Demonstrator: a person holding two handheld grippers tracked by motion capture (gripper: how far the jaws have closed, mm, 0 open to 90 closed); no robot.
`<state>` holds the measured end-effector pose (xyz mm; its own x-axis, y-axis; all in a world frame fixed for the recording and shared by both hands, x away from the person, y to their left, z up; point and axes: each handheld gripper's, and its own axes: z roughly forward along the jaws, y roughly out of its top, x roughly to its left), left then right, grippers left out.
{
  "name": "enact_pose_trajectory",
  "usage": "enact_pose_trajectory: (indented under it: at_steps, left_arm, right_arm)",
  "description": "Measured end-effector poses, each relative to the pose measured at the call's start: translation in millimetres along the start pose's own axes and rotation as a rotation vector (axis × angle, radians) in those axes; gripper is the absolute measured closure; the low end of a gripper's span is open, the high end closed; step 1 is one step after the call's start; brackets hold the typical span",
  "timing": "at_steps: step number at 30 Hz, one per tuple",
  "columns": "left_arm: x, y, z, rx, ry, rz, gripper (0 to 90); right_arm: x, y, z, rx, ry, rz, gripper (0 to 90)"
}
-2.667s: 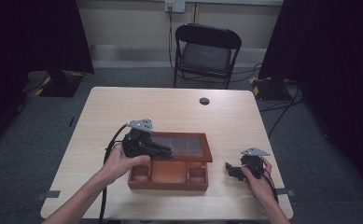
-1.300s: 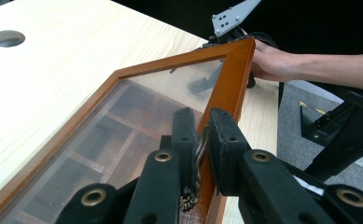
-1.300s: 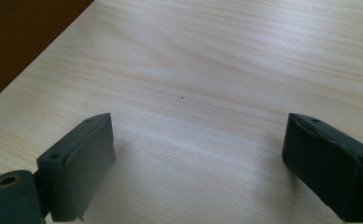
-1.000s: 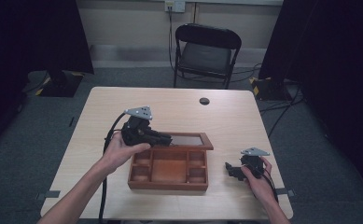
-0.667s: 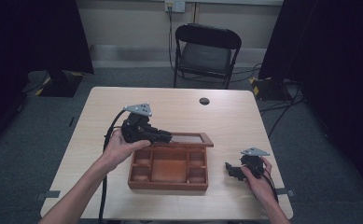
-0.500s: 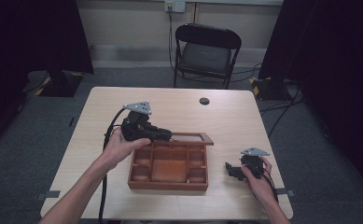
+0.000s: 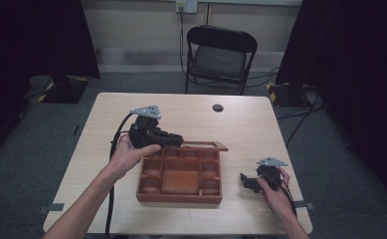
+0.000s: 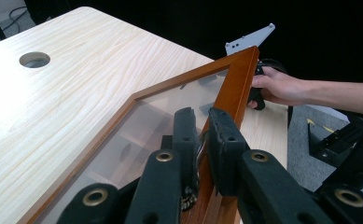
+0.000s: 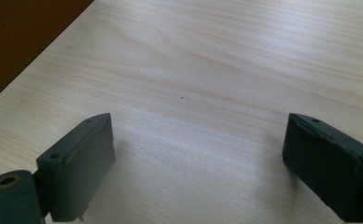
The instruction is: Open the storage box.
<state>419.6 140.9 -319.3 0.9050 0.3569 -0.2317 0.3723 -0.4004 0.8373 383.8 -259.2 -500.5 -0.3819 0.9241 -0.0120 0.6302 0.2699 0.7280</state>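
The glazed lid [image 8: 170,112] of the wooden box [image 7: 180,174] at the table's [image 7: 241,124] centre is raised on its far edge, its frame pinched by the left gripper [image 8: 200,135]. The pane is judged fragile and the hinged frame stiff, so the wooden rim is best gripped. The right gripper [image 9: 198,163] rests on the table to the box's right, jaws wide and empty.

Box [image 7: 180,175]: reddish-brown wood, smooth satin varnish; compartments inside same wood.
Lid [image 8: 170,121]: same varnished wood frame w/ clear glossy pane, faint reflections; raised off box's far edge.
Left gripper [image 8: 200,135]: matt black plastic, pads slightly rough & scuffed, brass-look rivets; pads pinch lid frame.
Right gripper [image 9: 198,158]: matt dark pads, set wide apart.
Table [image 7: 260,124]: pale wood-grain laminate, smooth, low sheen.
Chair [image 7: 220,55]: black, padded seat matt, metal frame w/ slight gloss.
Floor: grey carpet, rough.
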Motion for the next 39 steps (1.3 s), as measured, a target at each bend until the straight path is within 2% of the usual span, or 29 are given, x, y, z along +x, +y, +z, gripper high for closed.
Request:
enact_pose_trajectory:
  at_steps: [34, 39]
  left_arm:
    - [2.8, 7.3, -1.8, -0.022, 0.030, 0.026, 82.7]
    - [3.4, 8.2, -2.1, -0.029, 0.036, 0.017, 82.6]
  right_arm:
    - [0.0, 0.0, 0.0, 0.000, 0.000, 0.000, 8.4]
    - [0.0, 0.0, 0.0, 0.000, 0.000, 0.000, 8.4]
